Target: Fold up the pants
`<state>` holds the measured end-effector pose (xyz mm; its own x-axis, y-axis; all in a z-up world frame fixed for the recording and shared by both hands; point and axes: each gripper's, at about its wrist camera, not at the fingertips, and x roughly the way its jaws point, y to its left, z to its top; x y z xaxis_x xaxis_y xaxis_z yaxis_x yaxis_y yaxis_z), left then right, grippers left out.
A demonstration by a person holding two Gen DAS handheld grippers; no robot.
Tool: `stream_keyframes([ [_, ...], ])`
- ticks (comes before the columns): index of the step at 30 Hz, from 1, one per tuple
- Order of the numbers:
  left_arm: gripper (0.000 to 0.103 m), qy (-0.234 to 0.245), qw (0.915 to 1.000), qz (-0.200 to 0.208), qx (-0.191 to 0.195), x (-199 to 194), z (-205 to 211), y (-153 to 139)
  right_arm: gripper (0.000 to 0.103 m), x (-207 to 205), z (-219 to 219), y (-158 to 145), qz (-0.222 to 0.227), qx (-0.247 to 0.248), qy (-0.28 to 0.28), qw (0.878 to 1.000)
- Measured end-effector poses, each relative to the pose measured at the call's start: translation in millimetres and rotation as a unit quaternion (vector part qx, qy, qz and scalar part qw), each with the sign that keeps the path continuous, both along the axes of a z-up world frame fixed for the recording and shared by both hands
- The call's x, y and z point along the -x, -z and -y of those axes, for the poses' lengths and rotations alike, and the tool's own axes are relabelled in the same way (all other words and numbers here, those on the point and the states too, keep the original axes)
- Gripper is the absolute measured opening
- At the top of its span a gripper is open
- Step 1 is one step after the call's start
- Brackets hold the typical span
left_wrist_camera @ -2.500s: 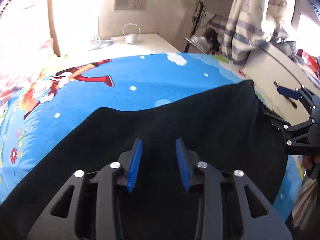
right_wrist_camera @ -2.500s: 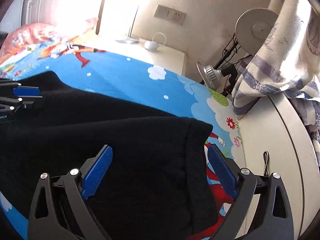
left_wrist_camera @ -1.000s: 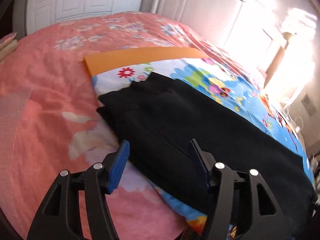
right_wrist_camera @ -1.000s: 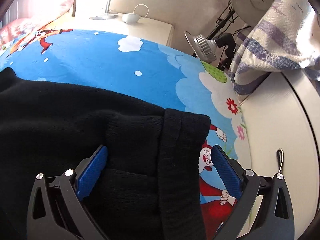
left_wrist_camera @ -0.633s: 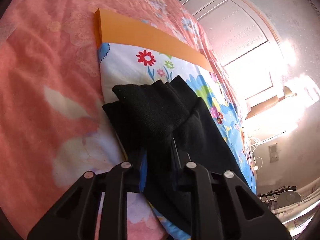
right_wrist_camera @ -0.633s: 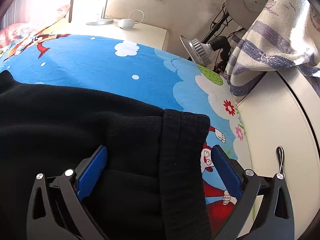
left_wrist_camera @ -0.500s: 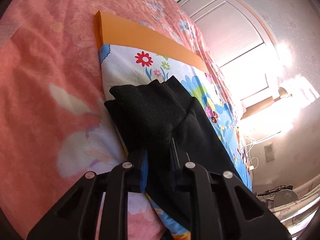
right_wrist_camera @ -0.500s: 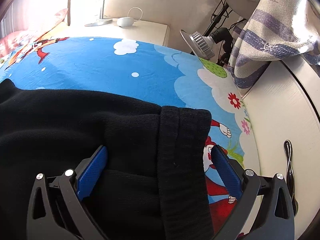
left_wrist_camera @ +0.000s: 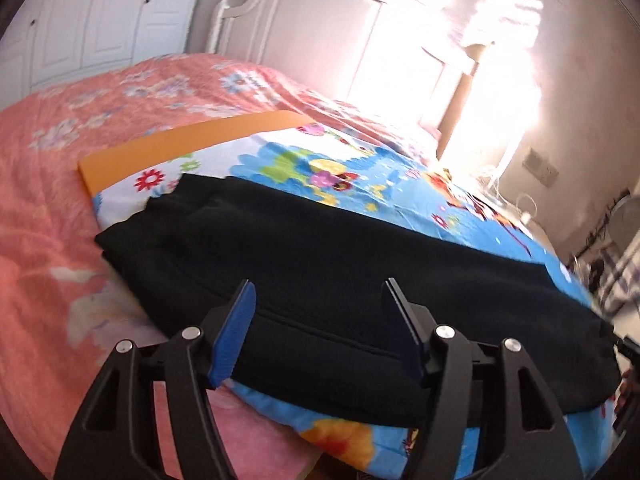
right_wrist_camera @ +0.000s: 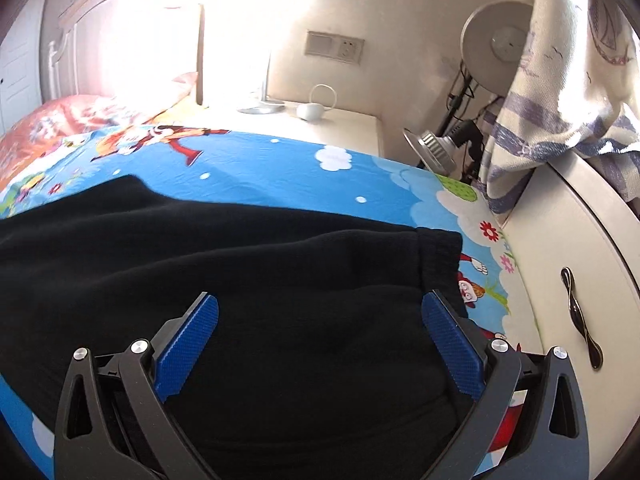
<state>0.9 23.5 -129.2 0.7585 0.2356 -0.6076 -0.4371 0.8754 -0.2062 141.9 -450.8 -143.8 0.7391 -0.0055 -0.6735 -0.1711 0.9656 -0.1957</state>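
Observation:
Black pants [left_wrist_camera: 320,264] lie folded lengthwise across a blue cartoon sheet [left_wrist_camera: 360,184] on the bed. In the left wrist view the leg ends lie at the left and the pants run off to the right. My left gripper [left_wrist_camera: 316,320] is open and empty, just above the near edge of the pants. In the right wrist view the pants [right_wrist_camera: 240,280] show their ribbed waistband [right_wrist_camera: 438,256] at the right. My right gripper [right_wrist_camera: 318,340] is open wide and empty over the waist part.
A pink floral bedspread [left_wrist_camera: 80,128] and an orange strip [left_wrist_camera: 188,140] lie under the sheet. A white cabinet with a dark handle [right_wrist_camera: 580,316] stands right of the bed. A nightstand [right_wrist_camera: 340,124], a lamp [right_wrist_camera: 436,148] and a hanging striped towel [right_wrist_camera: 560,100] are behind.
My left gripper has let go of the leg ends, opened and drawn back; the leg ends lie flat now. My right gripper has pulled back a little from the waistband and stays open.

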Motion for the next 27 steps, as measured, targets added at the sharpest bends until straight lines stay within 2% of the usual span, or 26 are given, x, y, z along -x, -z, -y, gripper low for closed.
stream_keyframes([
  [2,0.071,0.062,0.9967,-0.024,-0.046,-27,40,10,0.098,9,-10,21,-0.037,0.018,-0.005,0.999],
  [3,0.072,0.091,0.9935,-0.041,-0.054,-36,57,18,0.098,12,-11,30,-0.046,0.024,0.003,0.999],
  [4,0.073,0.112,0.9894,-0.069,-0.061,-46,69,29,0.098,20,-5,30,-0.022,-0.002,0.014,1.000],
  [5,0.075,0.121,0.9851,-0.096,-0.074,-52,79,40,0.098,21,0,32,-0.032,-0.022,0.020,0.999],
  [7,0.079,0.114,0.9818,-0.096,-0.118,-51,91,46,0.098,21,7,33,-0.042,-0.051,0.022,0.998],
  [10,0.085,0.106,0.9851,-0.104,-0.086,-50,79,46,0.098,21,4,33,-0.041,-0.046,0.021,0.998],
  [14,0.084,0.083,0.9902,-0.109,-0.029,-43,61,41,0.098,20,3,33,-0.042,-0.046,0.027,0.998],
  [18,0.085,0.073,0.9876,-0.131,-0.045,-45,59,43,0.098,21,2,33,-0.042,-0.047,0.028,0.998],
  [21,0.085,0.060,0.9875,-0.142,-0.033,-47,56,41,0.098,22,2,33,-0.041,-0.047,0.029,0.998],
  [24,0.085,0.019,0.9859,-0.160,-0.045,-46,48,37,0.098,22,3,33,-0.042,-0.047,0.029,0.998],
  [27,0.086,0.004,0.9859,-0.166,-0.019,-42,30,38,0.098,22,3,33,-0.042,-0.047,0.029,0.998],
])
